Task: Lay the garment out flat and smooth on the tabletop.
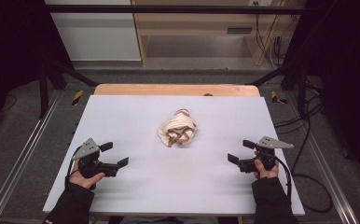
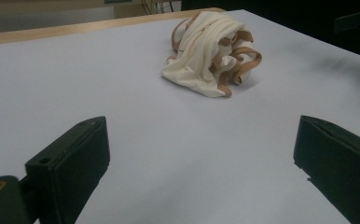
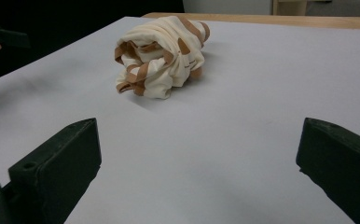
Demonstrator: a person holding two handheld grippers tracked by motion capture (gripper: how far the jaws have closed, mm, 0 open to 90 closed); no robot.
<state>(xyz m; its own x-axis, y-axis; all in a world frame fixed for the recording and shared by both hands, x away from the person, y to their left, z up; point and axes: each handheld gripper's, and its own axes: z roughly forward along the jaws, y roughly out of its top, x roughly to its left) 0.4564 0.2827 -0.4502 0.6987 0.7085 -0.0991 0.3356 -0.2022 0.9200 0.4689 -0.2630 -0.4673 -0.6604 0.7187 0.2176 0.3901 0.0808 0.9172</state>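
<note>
Table (image 1: 136, 186): pale lilac-white sheet over a wooden top, wood edge exposed along the far side. Bare apart from one item near the centre.

Metal rails (image 1: 24, 154): flanking the table to left and right, running toward the far end.

Bundled cloth (image 1: 177, 128): cream fabric with tan-brown bands or straps, crumpled into a loose heap. Lying on the sheet near the middle of the table, slightly toward the far side. Well apart from both grippers, roughly between them and farther out. Seen again in the left gripper view (image 2: 211, 51), ahead and right of centre, brown loops spilling to one side; in the right gripper view (image 3: 162, 53), ahead and left of centre. Possibly a striped garment or a bag with straps; folds too tangled to tell which.

Left gripper (image 1: 115, 154): held in the left hand (image 1: 82, 177), near-left part of the table, dark sleeve below. Grey three-cornered plate on top. Jaws spread wide, nothing between them; in the left gripper view, bare sheet in the gap. Pointing inward toward the table's middle.

Right gripper (image 1: 240, 151): held in the right hand (image 1: 264, 170), near-right part of the table, dark sleeve below. Grey plate on top, black cable (image 1: 308, 196) trailing off over the right edge. Jaws likewise parted wide and empty; bare sheet between them in the right gripper view. Pointing inward, mirroring the left.
</note>
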